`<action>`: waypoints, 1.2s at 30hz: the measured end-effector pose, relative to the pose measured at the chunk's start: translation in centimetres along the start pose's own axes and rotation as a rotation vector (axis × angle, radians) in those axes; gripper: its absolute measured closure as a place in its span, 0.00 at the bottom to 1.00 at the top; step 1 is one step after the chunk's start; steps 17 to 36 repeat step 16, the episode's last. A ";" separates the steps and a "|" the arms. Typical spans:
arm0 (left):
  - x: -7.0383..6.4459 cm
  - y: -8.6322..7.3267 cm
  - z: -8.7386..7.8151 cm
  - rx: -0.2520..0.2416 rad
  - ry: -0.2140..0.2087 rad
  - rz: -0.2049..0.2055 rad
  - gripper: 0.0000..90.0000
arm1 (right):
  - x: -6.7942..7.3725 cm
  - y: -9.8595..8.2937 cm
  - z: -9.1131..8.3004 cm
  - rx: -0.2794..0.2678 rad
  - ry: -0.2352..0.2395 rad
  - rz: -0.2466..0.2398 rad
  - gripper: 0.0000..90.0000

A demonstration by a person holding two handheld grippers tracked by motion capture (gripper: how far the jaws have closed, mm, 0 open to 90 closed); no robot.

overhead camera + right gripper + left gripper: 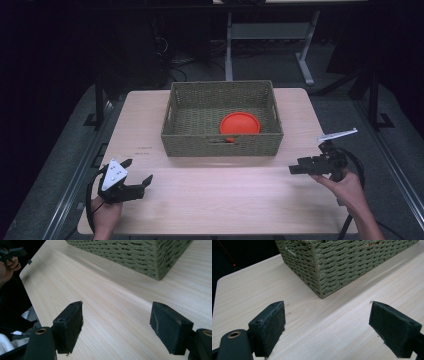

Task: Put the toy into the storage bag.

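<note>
Beyond both grippers, left [136,174] & right [295,167], jaws wide open, empty: orange plate [240,123] inside wicker basket [220,142], nearer right.

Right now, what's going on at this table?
A person holds the left gripper and the right gripper low over the table, one at each side, both with jaws open and empty. Between and beyond them stands a woven basket with an orange disc lying inside. Neither gripper touches the basket.
</note>
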State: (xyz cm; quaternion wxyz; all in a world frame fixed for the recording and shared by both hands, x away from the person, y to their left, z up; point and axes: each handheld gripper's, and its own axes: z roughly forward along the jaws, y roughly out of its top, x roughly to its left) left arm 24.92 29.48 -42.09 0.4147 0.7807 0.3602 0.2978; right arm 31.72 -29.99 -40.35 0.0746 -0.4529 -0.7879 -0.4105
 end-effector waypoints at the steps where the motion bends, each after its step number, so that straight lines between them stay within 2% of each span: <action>1: 0.0 0.0 0.0 0.001 0.001 0.001 0.14 | -0.1 -0.4 -0.2 -0.003 -0.001 0.004 0.28; 11: 0.0 0.1 0.0 0.003 0.000 0.004 0.14 | -0.5 -2.0 -0.6 -0.019 -0.009 0.019 0.27; 16: -0.1 0.1 0.0 0.000 0.003 -0.003 0.14 | -0.3 -2.6 -0.6 -0.018 -0.016 0.016 0.26; 36: -0.1 0.1 0.0 0.000 0.003 -0.003 0.14 | -0.3 -2.6 -0.6 -0.018 -0.016 0.016 0.26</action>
